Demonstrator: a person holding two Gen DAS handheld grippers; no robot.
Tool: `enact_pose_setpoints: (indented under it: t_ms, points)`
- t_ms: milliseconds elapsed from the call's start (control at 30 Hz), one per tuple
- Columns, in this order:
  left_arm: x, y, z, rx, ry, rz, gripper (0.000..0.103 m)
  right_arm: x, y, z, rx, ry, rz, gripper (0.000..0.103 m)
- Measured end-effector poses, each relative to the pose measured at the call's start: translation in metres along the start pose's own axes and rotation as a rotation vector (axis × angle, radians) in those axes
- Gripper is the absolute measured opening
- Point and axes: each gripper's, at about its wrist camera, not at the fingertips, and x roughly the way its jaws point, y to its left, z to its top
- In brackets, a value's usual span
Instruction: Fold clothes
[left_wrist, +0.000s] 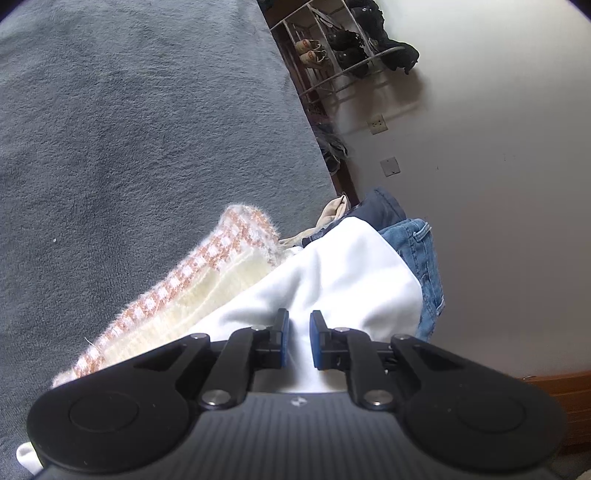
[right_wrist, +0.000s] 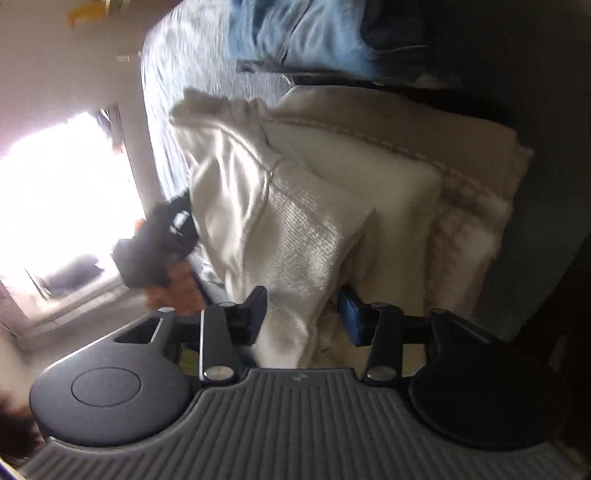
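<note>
Step in hand, my guess: gathering white garment (left_wrist: 332, 266) for fold. It lies on heap at edge of grey bed (left_wrist: 129, 129).

My left tool (left_wrist: 297, 338) pinching white cloth, jaws nearly together, fabric running between pads.

My right tool (right_wrist: 302, 317) half spread; white fold lies between fingers, but view blurred, cannot tell if pads press it.

Next calls for: firm second pinch on opposite edge, then lift and spread flat on bed.

Count: two tools; one white garment; one checked knit (left_wrist: 177, 291); one pair jeans (left_wrist: 421, 251); one dark garment (left_wrist: 384, 206).
</note>
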Motion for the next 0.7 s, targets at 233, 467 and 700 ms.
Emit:
enact_pose_setpoints:
  t_ms: [233, 467, 700]
  points:
    - [0.001, -0.003, 0.001, 0.024, 0.011, 0.001, 0.013, -0.021, 0.025, -0.017, -0.140, -0.050, -0.093, 0.009]
    - [0.003, -0.010, 0.000, 0.070, 0.022, 0.007, 0.013, -0.024, 0.019, -0.020, -0.190, -0.077, -0.214, 0.008]
    - [0.002, -0.010, 0.001, 0.074, 0.021, 0.011, 0.013, -0.034, 0.011, -0.018, -0.180, -0.082, -0.249, 0.016]
